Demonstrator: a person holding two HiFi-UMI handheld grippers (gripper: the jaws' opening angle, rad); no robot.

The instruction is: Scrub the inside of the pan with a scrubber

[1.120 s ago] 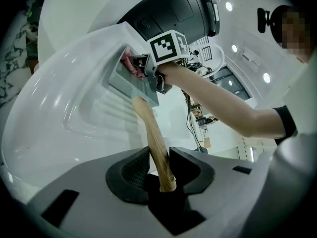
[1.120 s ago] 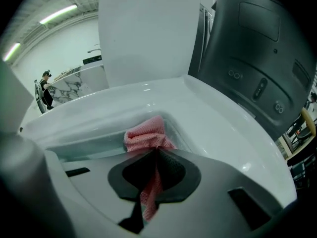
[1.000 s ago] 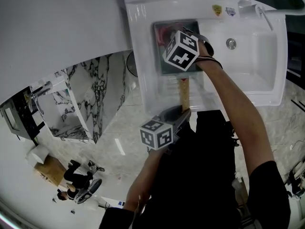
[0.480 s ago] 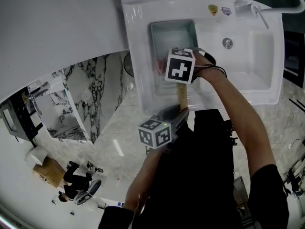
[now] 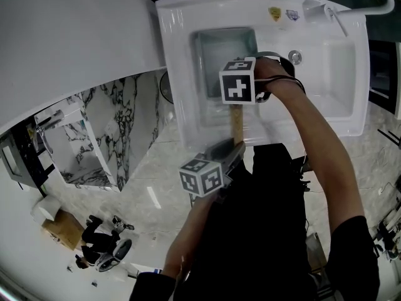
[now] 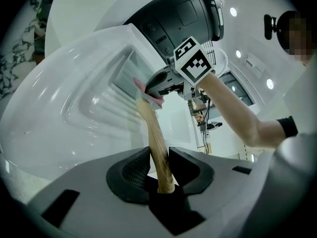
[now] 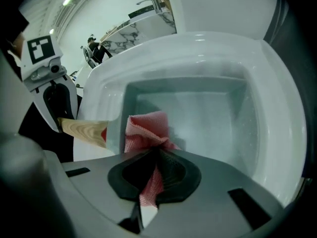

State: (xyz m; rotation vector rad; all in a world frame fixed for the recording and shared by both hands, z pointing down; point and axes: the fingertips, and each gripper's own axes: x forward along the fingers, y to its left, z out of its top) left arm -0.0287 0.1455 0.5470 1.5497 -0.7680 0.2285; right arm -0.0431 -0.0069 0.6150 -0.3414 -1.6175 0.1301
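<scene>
A square grey pan lies in the left part of the white sink, its wooden handle pointing toward me. My left gripper has that handle between its jaws; the pads press on it and the jaws are closing. My right gripper is shut on a pink mesh scrubber, which hangs over the pan's near edge, close to where the handle joins. In the head view its marker cube covers the jaws. The pan's floor looks wet and cloudy.
The sink's deeper basin with its drain lies right of the pan, and a faucet stands at the far right corner. A marble-faced cabinet stands at the left, below the sink's edge.
My right gripper with the scrubber has drawn back from the middle of the pan to its near, handle-side edge, baring most of the pan's floor. The left gripper has kept its hold on the handle.
</scene>
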